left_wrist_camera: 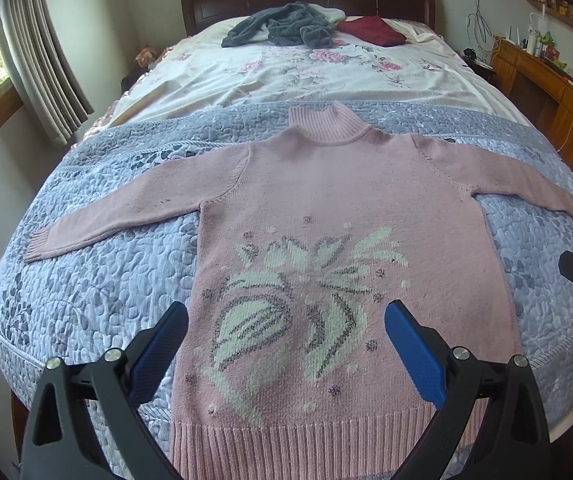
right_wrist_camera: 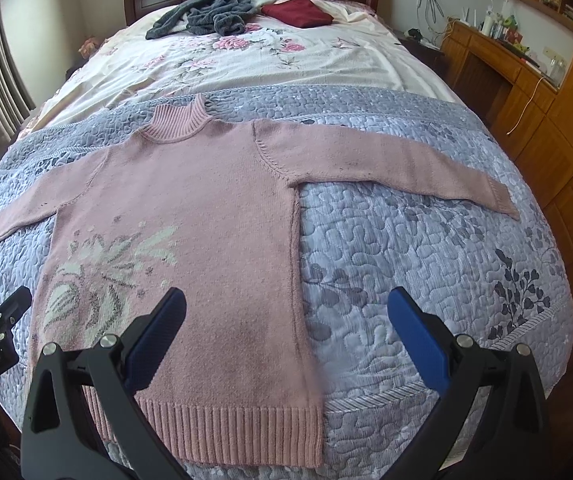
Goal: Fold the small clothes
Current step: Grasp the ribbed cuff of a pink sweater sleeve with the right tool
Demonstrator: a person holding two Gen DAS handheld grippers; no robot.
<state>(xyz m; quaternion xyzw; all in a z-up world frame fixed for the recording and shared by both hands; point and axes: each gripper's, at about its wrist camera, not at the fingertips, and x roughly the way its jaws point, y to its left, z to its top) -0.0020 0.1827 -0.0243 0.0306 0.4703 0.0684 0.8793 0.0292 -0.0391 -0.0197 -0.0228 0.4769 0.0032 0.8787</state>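
A: Why do we have the pink sweater (left_wrist_camera: 326,208) spread flat like this, filling the middle of the frame, on the grey quilt (left_wrist_camera: 98,292)?

B: With both sleeves out sideways and the collar pointing up-frame, we judge it's laid out ready for folding; no fold shows yet.

A: And our tools?

B: Our left gripper (left_wrist_camera: 286,344) hangs over the ribbed hem at the bottom centre, jaws wide apart, holding nothing. Our right gripper (right_wrist_camera: 286,340) gapes too, straddling the sweater's side edge.

A: Any writing?

B: A small label on the gripper at the right-wrist view's lower left, too blurred to read.
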